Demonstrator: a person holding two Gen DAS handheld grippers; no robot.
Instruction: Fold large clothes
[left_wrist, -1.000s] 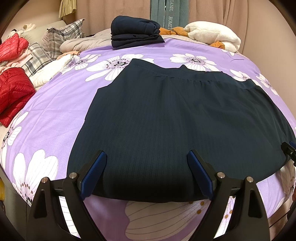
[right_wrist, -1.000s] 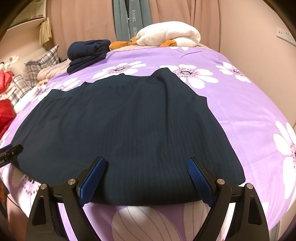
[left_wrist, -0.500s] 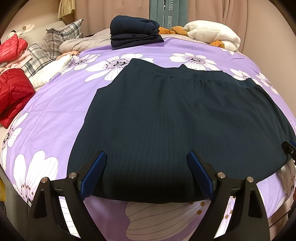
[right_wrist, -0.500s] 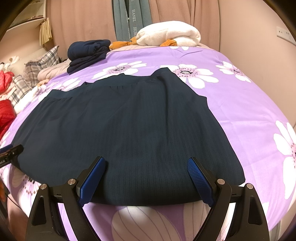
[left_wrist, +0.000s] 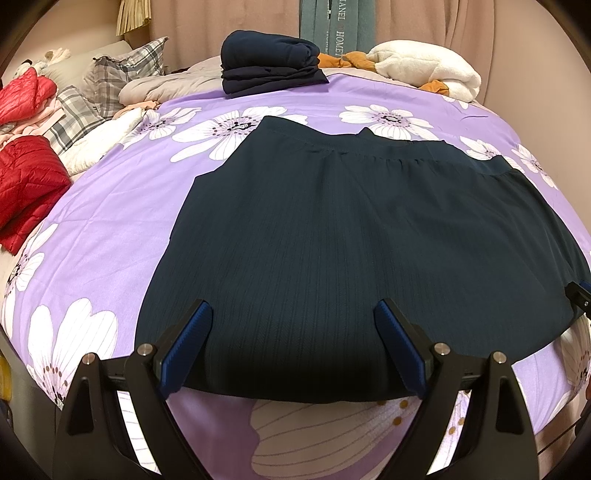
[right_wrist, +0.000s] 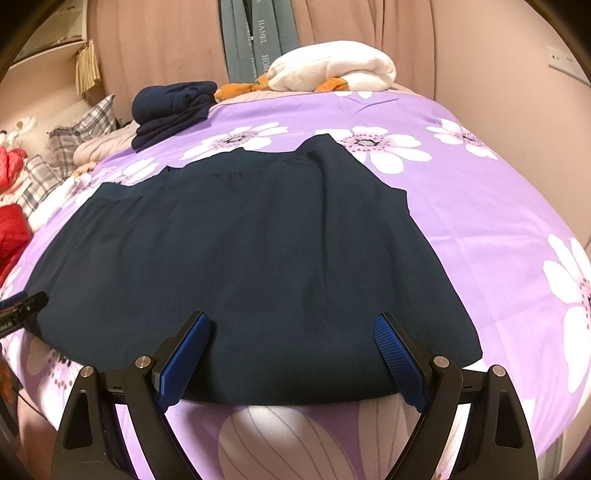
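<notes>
A large dark blue-green ribbed garment (left_wrist: 351, 240) (right_wrist: 240, 258) lies spread flat on the purple flowered bedspread (left_wrist: 110, 221) (right_wrist: 480, 221), its elastic waistband at the far side. My left gripper (left_wrist: 291, 339) hovers open over the near hem towards the left side, nothing between its blue pads. My right gripper (right_wrist: 291, 343) stands open above the near hem towards the right side, also empty. The tip of the right gripper shows at the right edge of the left wrist view, and the left gripper's tip at the left edge of the right wrist view.
A folded navy pile (left_wrist: 269, 62) (right_wrist: 173, 107) sits at the bed's far side. White and orange plush fabric (left_wrist: 424, 66) (right_wrist: 332, 70) lies beside it. Red jackets (left_wrist: 26, 177), plaid pillows (left_wrist: 122, 74) and white bedding crowd the left. Curtains hang behind.
</notes>
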